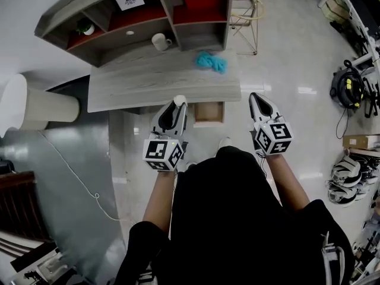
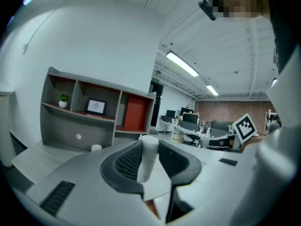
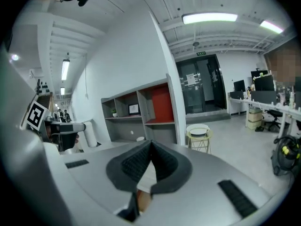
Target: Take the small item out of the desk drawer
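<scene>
Between our left fingers [image 2: 123, 161] sits the item [image 2: 149, 157], a small white cylinder pinched across its sides, its long axis running roughly up through the gap so that its rounded end shows at the tips. In the head view the left gripper [image 1: 176, 105] holds that white end [image 1: 179, 100] at the counter's [image 1: 154, 79] front edge, just left of the open drawer [image 1: 209, 113] and, as far as we can judge, already clear of it. The drawer lies between our two grippers, somewhat nearer the left one. Our right gripper [image 1: 257, 97] hangs on the drawer's far side with its fingers [image 3: 138, 161] pressed together on nothing.

We judge that the coming move turns on this: the counter top lies straight ahead of the loaded left gripper, so a set-down there would be a short push forward. The free right gripper is the one placed to shut the drawer, reaching inward to its left.
</scene>
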### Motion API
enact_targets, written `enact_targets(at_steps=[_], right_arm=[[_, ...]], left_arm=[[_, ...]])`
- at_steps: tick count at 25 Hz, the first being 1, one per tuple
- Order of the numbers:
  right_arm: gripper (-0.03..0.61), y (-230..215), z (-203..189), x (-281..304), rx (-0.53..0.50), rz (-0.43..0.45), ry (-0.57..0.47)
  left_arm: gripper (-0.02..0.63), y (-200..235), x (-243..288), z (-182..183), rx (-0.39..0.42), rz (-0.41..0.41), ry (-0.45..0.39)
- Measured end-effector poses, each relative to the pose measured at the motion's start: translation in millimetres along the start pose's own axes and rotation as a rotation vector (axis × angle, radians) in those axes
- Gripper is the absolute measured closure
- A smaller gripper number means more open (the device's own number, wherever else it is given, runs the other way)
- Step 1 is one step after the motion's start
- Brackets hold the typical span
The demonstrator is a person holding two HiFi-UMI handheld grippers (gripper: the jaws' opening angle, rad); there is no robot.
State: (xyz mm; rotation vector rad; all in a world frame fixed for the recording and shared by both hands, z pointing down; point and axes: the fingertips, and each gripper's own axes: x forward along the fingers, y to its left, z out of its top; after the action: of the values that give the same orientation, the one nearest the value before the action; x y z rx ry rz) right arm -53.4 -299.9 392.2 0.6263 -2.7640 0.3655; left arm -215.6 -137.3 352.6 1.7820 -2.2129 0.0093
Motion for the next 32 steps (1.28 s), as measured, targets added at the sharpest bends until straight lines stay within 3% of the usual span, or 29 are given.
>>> enact_targets(at_steps=[4, 9, 18, 32], right_arm=[[0.578, 32.1, 29.2, -12.9, -0.084, -0.041, -0.043], [0.578, 65.2, 50.4, -25.1, 0.000, -0.048, -0.099], [0.578, 74.9, 52.9, -45.5, -0.025, -0.141, -0.126], [0.578, 46.9, 51.5, -51.1, -0.009, -0.169, -0.141]], left_arm=[[0.506, 18.0, -34.7, 38.4, 0.031, 0.014, -0.069], [0.506, 42.6, -66.4, 64.6, 0.052, 0.014, -0.103], [0.506, 50.9, -77.7, 61.7, 0.060, -0.062, -0.093], [0.506, 23.7, -51.4, 62.4, 0.101, -0.108, -0.076]])
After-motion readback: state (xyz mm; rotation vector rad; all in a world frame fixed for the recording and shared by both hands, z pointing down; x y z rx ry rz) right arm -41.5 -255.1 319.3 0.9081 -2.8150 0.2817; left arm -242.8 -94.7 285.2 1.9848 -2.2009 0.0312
